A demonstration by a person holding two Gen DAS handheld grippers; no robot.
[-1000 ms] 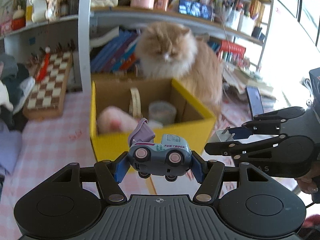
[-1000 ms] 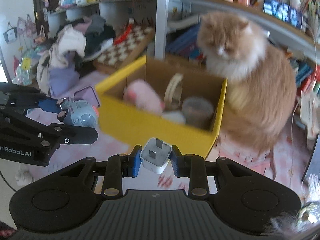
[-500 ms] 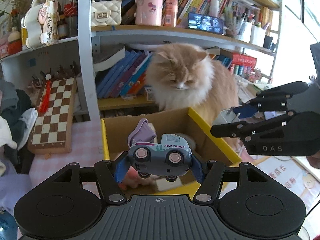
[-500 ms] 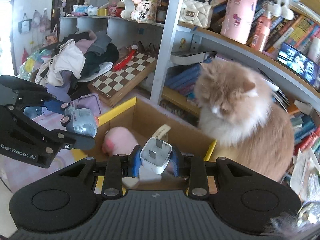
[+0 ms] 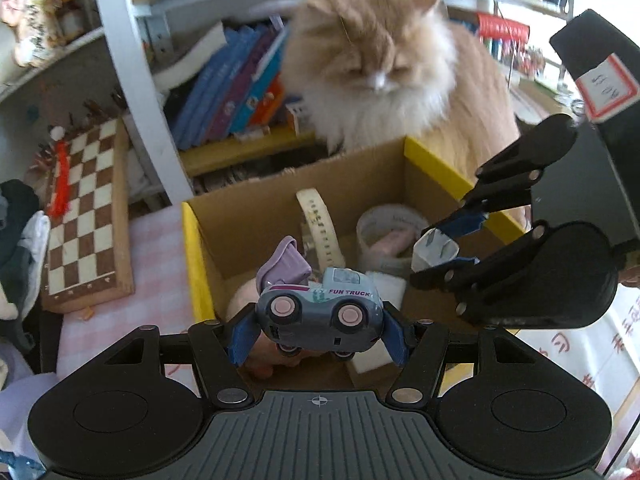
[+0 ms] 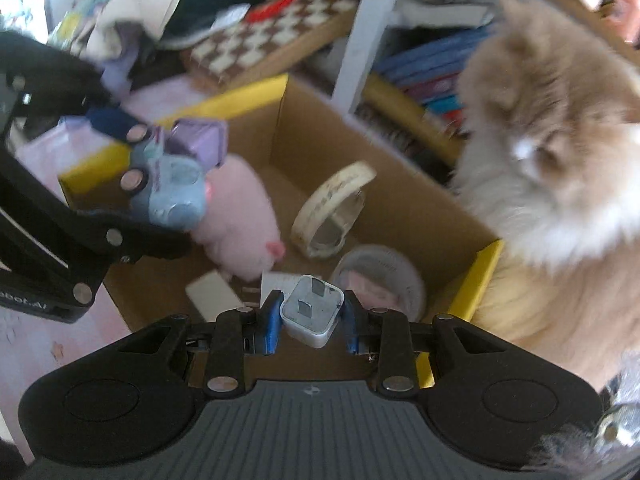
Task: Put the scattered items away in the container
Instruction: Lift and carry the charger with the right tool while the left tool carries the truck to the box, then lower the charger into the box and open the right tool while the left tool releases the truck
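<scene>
Yellow-edged cardboard box [image 5: 436, 164] is right under both claws now, so I'm basically at the drop-off point. My left claw [image 5: 318, 330] is clamping the little blue toy truck [image 5: 318, 312] by its front and back ends, hanging over the near left part of the box. My right claw [image 6: 310, 322] is pinching a white plug adapter [image 6: 312, 316], prongs facing up, over the near edge of the box on the other side.

Progress-wise I'd say we're pretty far along. Already sitting inside: a pink plush toy [image 6: 244, 220], a roll of tape standing on edge [image 6: 332, 212], a clear round tub [image 6: 380, 284] with something pink in it, and a couple of flat white bits on the bottom that I can't identify. What's left as far as I can see is just letting go of these two. I can't see the whole desk, so there may be more strays out of view.

Only wrinkle: a fluffy orange-and-white cat [image 5: 384, 64] is sitting against the far side of the box, staring straight in. I'm thinking low, gentle drops so nothing bounces toward it.
</scene>
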